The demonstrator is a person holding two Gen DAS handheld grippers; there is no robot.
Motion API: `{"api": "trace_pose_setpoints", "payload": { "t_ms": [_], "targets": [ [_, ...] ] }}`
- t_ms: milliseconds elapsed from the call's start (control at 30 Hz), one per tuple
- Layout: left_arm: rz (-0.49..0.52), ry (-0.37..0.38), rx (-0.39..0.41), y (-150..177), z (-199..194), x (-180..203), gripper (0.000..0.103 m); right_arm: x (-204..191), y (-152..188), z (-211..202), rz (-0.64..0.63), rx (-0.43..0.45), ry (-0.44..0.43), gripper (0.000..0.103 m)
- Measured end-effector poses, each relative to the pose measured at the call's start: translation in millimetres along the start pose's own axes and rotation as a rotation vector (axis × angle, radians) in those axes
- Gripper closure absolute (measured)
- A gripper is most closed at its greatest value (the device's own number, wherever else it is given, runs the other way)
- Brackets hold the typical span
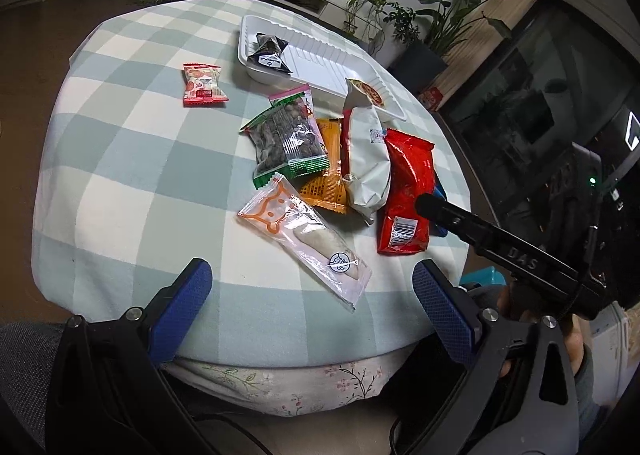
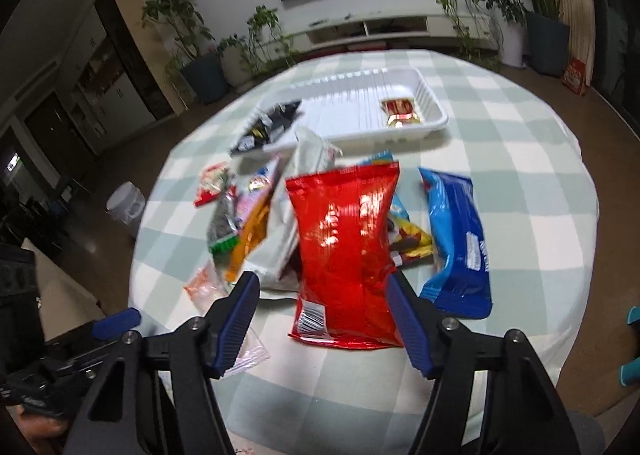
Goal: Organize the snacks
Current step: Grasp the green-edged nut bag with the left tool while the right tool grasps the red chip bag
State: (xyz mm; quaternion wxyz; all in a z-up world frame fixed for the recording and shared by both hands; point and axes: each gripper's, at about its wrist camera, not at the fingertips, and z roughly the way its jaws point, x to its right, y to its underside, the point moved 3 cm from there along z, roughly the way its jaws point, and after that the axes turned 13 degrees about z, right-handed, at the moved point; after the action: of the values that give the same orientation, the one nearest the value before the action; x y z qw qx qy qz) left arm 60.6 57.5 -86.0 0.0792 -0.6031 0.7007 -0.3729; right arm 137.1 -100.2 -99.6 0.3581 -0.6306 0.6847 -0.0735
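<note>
A pile of snack packets lies on the checked tablecloth. A white tray (image 1: 320,67) at the back holds a black packet (image 1: 268,51) and a small red-gold one (image 2: 400,113). My left gripper (image 1: 312,275) is open and empty, hovering near a clear packet with an orange print (image 1: 304,235). My right gripper (image 2: 320,287) is open, its fingers on either side of the lower part of a red bag (image 2: 344,251), above the table. A blue bag (image 2: 456,239) lies to the right of it. The right gripper's finger (image 1: 440,207) shows in the left wrist view over the red bag (image 1: 404,191).
Other packets lie in the pile: a green-edged nut bag (image 1: 286,147), an orange one (image 1: 326,175), a white one (image 1: 366,159), and a small red-white one (image 1: 202,85) apart at the left. The round table's edge (image 1: 280,355) is near. Potted plants (image 2: 200,67) stand beyond.
</note>
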Motion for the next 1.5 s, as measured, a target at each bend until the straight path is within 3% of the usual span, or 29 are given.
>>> {"api": "trace_pose_setpoints", "payload": {
  "t_ms": [400, 567, 700, 733, 833, 1033, 1233, 1300, 1333, 1433, 1500],
  "targets": [
    [-0.002, -0.008, -0.009, 1, 4, -6, 0.002, 11, -8, 28, 0.025, -0.044, 0.048, 0.035],
    [0.005, -0.023, -0.024, -3, 8, -6, 0.002, 16, -9, 35, 0.040, -0.064, 0.034, 0.040],
    [0.020, -0.068, -0.031, -18, 10, -11, 0.001, 14, -7, 34, 0.015, -0.054, 0.017, 0.050],
    [0.026, -0.081, -0.044, -23, 13, -12, 0.001, 15, -7, 33, 0.015, -0.055, 0.009, 0.057],
    [0.035, -0.131, -0.087, -40, 24, -15, 0.001, 14, -5, 29, 0.014, -0.043, -0.008, 0.063],
    [0.025, -0.198, -0.116, -74, 47, -23, 0.001, 12, 2, 15, 0.013, 0.011, -0.082, 0.066],
    [0.011, -0.215, -0.141, -96, 74, -30, 0.003, 18, -2, 8, 0.047, 0.042, -0.133, 0.066],
    [0.007, -0.208, -0.159, -95, 83, -32, 0.015, 19, -2, 9, 0.050, 0.040, -0.138, 0.066],
    [0.004, -0.203, -0.169, -95, 87, -33, 0.029, 19, -2, 9, 0.049, 0.041, -0.141, 0.066],
    [0.003, -0.185, -0.183, -89, 95, -34, 0.053, 19, -2, 8, 0.042, 0.045, -0.144, 0.066],
    [0.003, -0.178, -0.180, -85, 96, -36, 0.056, 19, -2, 8, 0.045, 0.046, -0.146, 0.066]
  ]
}}
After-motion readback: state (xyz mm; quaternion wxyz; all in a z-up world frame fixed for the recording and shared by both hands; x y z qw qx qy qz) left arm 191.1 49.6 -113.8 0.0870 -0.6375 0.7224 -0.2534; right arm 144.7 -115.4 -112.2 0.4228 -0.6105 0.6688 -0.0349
